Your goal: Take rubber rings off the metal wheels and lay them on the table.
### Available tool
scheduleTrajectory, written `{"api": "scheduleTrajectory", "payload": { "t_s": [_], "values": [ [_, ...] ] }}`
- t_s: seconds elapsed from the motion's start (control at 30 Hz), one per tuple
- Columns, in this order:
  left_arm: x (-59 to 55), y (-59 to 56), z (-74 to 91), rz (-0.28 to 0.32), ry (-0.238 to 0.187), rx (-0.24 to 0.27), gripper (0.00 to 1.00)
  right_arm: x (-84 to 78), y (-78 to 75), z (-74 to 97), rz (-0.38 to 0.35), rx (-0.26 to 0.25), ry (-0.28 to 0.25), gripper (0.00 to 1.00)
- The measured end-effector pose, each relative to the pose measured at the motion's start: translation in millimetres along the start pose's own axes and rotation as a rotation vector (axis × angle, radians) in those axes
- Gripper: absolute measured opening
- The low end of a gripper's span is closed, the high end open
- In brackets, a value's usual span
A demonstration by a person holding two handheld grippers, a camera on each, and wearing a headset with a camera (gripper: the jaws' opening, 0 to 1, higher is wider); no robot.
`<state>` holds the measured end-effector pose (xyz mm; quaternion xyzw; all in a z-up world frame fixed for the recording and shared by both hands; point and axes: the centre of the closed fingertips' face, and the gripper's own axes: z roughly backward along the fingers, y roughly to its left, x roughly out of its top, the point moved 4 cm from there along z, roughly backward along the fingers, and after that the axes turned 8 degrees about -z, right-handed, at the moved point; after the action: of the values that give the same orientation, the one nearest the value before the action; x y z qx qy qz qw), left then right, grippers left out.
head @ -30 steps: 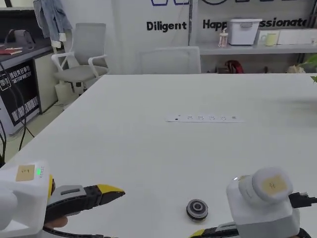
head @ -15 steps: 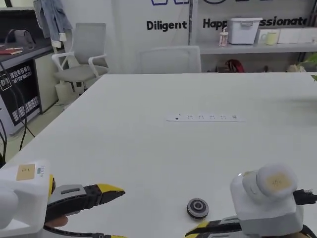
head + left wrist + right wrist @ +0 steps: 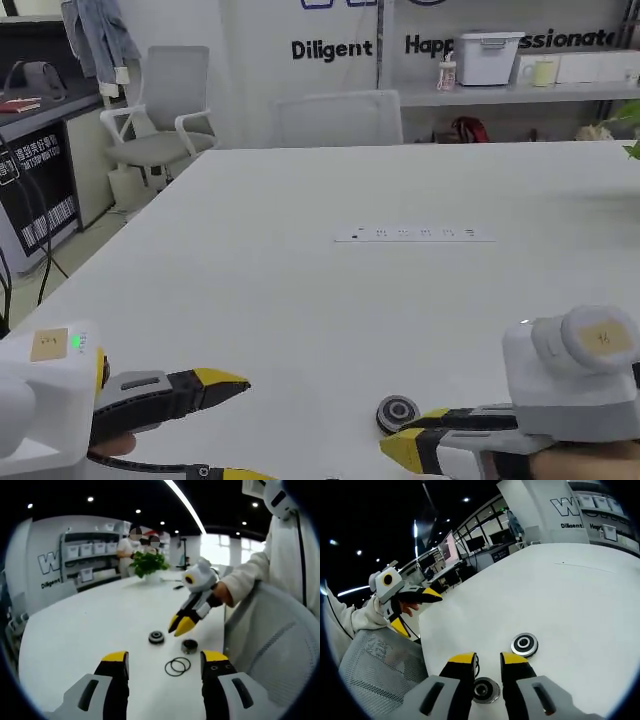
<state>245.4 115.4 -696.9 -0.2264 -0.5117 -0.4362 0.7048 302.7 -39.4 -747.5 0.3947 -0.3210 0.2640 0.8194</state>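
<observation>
Two metal wheels lie on the white table [image 3: 330, 300]. In the left gripper view, one wheel [image 3: 156, 637] is farther out and another wheel [image 3: 189, 645] is nearer, with two loose black rubber rings [image 3: 177, 666] beside it. My right gripper [image 3: 488, 659] hovers low, its jaws a narrow gap apart with nothing in them. One wheel [image 3: 486, 689] lies under that gap and the other wheel [image 3: 524, 643] just ahead. In the head view its tips [image 3: 400, 447] are right beside a wheel [image 3: 397, 411]. My left gripper [image 3: 165, 657] is wide open and holds off to the left [image 3: 242, 428].
A white power strip [image 3: 413, 236] lies mid-table. Office chairs [image 3: 165, 110] stand at the far edge and shelves with a storage box [image 3: 488, 58] line the back wall. A potted plant [image 3: 148, 562] stands on the table's far end. The near table edge is close under both grippers.
My right gripper has shifted to the right and its yellow tips have come up beside the wheel. The left gripper has stayed in place, still open.
</observation>
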Motion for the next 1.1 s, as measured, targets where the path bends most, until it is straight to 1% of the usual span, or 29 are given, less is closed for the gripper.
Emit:
{"api": "scheduleTrajectory", "payload": {
  "t_s": [0.17, 0.33, 0.37, 0.43, 0.47, 0.5, 0.53, 0.63, 0.67, 0.7, 0.77, 0.83, 0.87, 0.9, 0.93, 1.0, 1.07, 1.1],
  "values": [
    [2.7, 0.9, 0.3, 0.001, -0.01, 0.006, 0.59, 7.3, -6.2, 7.4, -0.005, -0.02, -0.039, 0.18],
    [11.6, 3.1, 0.7, 0.003, -0.037, 0.017, 0.59, 17.0, -16.8, 17.4, -0.033, -0.042, -0.093, 0.18],
    [15.4, 3.9, 0.3, 0.005, -0.046, 0.015, 0.6, 18.6, -19.3, 19.2, -0.038, -0.048, -0.102, 0.18],
    [30.2, 5.0, 0.7, 0.0, -0.095, 0.007, 0.6, 21.3, -25.4, 24.1, -0.042, -0.064, -0.121, 0.19],
    [39.9, 8.7, 2.4, -0.006, -0.125, 0.02, 0.6, 23.2, -29.4, 27.4, -0.051, -0.076, -0.137, 0.19],
    [45.9, 11.8, 3.7, -0.007, -0.144, 0.03, 0.6, 24.6, -32.4, 29.6, -0.061, -0.082, -0.148, 0.19],
    [54.6, 16.3, 6.2, -0.004, -0.174, 0.043, 0.6, 26.1, -34.2, 32.6, -0.078, -0.084, -0.164, 0.19],
    [69.9, 24.2, 11.9, -0.007, -0.207, 0.051, 0.62, 26.3, -36.5, 37.4, -0.09, -0.096, -0.179, 0.18],
    [73.1, 26.1, 13.1, -0.016, -0.206, 0.053, 0.62, 26.5, -37.1, 38.3, -0.091, -0.098, -0.181, 0.18],
    [78.7, 29.6, 14.6, -0.038, -0.202, 0.061, 0.62, 27.0, -37.2, 39.2, -0.092, -0.1, -0.185, 0.18],
    [86.4, 33.7, 16.6, -0.073, -0.177, 0.062, 0.62, 29.3, -36.8, 40.8, -0.092, -0.098, -0.192, 0.18],
    [92.6, 33.9, 17.2, -0.077, -0.168, 0.039, 0.63, 32.0, -34.9, 42.1, -0.083, -0.096, -0.196, 0.18],
    [96.0, 33.5, 17.3, -0.089, -0.165, 0.025, 0.63, 33.5, -33.8, 42.9, -0.069, -0.094, -0.196, 0.18],
    [101.6, 33.4, 17.5, -0.118, -0.167, 0.015, 0.63, 37.0, -33.9, 44.7, -0.052, -0.095, -0.2, 0.19],
    [105.1, 34.0, 17.5, -0.131, -0.169, 0.012, 0.63, 39.6, -33.3, 46.5, -0.044, -0.093, -0.205, 0.2],
    [112.2, 36.9, 16.0, -0.142, -0.171, 0.013, 0.63, 49.8, -28.0, 52.5, -0.019, -0.069, -0.238, 0.24],
    [118.4, 40.2, 13.4, -0.147, -0.179, 0.01, 0.64, 61.4, -28.7, 60.0, 0.012, -0.076, -0.27, 0.28],
    [121.2, 42.3, 11.1, -0.148, -0.183, 0.007, 0.64, 69.4, -28.5, 65.1, 0.041, -0.089, -0.295, 0.3]
  ]
}}
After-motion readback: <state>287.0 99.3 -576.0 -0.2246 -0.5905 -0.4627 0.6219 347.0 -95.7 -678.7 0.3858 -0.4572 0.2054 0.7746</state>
